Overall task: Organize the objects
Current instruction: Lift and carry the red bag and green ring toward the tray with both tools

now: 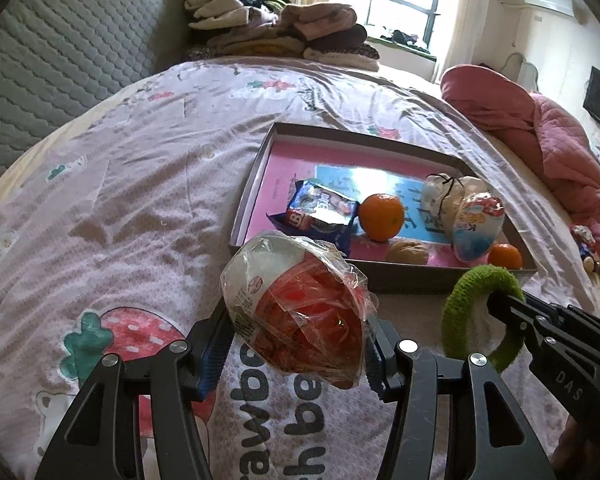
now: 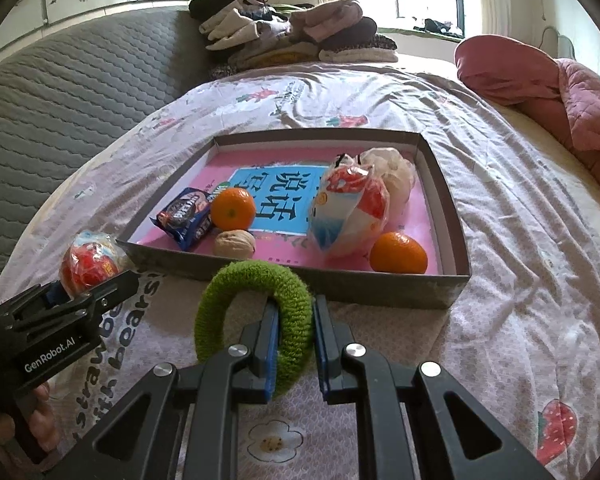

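Fingers [image 2: 274, 344] clamp green ring [image 2: 256, 312] just short of the box's near wall [image 2: 380, 286].

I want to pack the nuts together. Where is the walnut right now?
The walnut lies in the box, against its near wall toward the left, just below the left orange and right of the cookie pack.

L gripper [image 1: 296, 344] clamps wrapped red-white egg toy [image 1: 296, 312] above strawberry bedsheet [image 1: 140, 184]. R gripper [image 1: 496, 304] pinches green ring [image 1: 456, 304]. Tray [image 1: 256, 184] w/ snack pack [image 1: 320, 216], orange [image 1: 381, 217], walnut [image 1: 407, 252].
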`<control>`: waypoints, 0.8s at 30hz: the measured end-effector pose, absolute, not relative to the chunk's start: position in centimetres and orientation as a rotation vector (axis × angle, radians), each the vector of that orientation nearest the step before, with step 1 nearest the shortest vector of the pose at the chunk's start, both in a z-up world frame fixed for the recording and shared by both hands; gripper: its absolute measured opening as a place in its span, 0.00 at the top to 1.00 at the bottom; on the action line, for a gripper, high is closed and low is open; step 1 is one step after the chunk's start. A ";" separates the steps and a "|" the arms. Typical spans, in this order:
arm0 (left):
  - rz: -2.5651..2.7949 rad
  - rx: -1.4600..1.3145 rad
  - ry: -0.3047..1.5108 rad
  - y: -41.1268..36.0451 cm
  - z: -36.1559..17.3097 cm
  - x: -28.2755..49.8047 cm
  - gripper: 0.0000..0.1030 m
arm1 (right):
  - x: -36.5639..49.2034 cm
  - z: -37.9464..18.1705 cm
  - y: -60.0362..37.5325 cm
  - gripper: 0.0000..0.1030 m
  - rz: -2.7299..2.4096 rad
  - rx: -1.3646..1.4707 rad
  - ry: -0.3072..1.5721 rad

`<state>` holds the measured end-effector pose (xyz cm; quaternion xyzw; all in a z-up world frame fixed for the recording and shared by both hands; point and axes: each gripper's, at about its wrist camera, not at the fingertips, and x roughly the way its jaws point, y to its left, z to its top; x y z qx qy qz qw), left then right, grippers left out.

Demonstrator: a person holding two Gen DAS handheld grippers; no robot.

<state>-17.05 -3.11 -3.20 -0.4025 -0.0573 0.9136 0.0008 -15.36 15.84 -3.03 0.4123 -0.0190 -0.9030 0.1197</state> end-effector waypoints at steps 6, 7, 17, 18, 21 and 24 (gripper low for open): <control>2.878 -1.233 -0.158 -2.7 -2.1 -16.4 0.43 | -14.7 -2.0 15.7 0.85 -2.647 1.172 -0.050; 2.880 -1.228 -0.153 -2.6 -1.9 -16.3 0.43 | -14.6 -1.9 15.7 0.85 -2.648 1.166 -0.049; 2.896 -1.183 -0.120 -1.9 -0.3 -15.3 0.43 | -13.6 -0.3 16.0 0.85 -2.663 1.114 -0.056; 2.898 -1.178 -0.118 -1.9 -0.2 -15.1 0.43 | -13.5 -0.2 16.0 0.85 -2.663 1.111 -0.059; 2.900 -1.167 -0.111 -1.6 0.1 -14.8 0.43 | -13.3 0.1 16.2 0.85 -2.666 1.100 -0.064; 2.901 -1.156 -0.100 -1.4 0.4 -14.5 0.43 | -12.9 0.5 16.4 0.85 -2.669 1.088 -0.068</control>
